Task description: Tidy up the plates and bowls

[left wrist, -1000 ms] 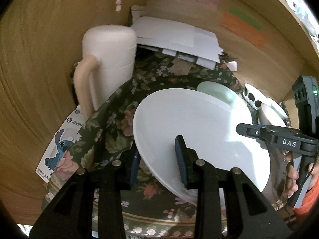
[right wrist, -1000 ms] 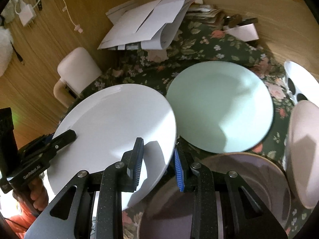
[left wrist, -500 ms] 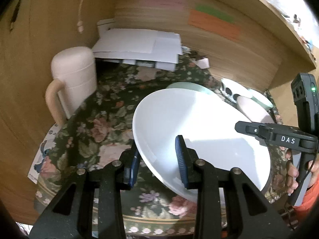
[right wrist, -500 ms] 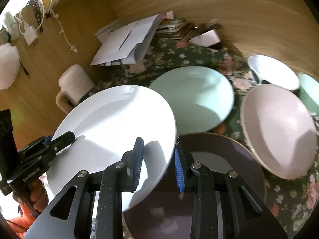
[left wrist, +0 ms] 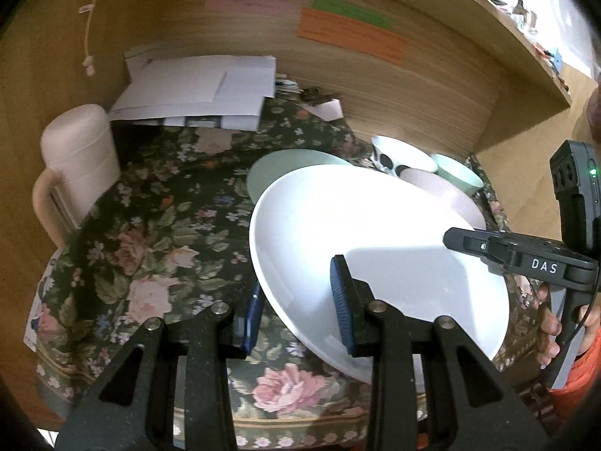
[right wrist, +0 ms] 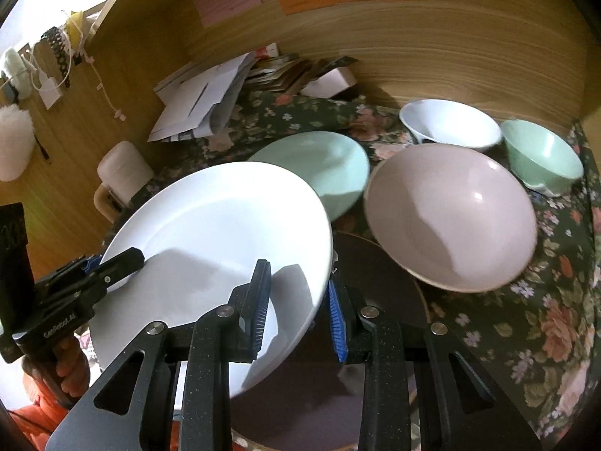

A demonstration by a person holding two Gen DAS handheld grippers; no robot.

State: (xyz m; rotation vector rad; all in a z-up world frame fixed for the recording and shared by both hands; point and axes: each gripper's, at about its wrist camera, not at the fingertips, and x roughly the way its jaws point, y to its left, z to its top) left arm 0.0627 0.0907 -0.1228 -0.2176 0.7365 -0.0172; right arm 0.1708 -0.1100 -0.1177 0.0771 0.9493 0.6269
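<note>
While both grippers (left wrist: pixel 296 300) (right wrist: pixel 296 308) clamp white plate (right wrist: pixel 225 233) rims, tilted above dark plate (right wrist: pixel 375 270), pink bowl (right wrist: pixel 450 214) nr right edge.

A floral cloth (right wrist: pixel 556 300) covers the worktop. On it sit a green plate (right wrist: pixel 330 167), pink bowl (right wrist: pixel 450 218), white bowl (right wrist: pixel 450 124), green bowl (right wrist: pixel 541 154), dark plate (right wrist: pixel 375 285), papers (left wrist: pixel 195 90) and a lidded jug (left wrist: pixel 79 161).

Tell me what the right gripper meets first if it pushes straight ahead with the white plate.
Probably the pink bowl, or the mint plate beside it; depth is unclear. The right gripper holds the white plate above them.
</note>
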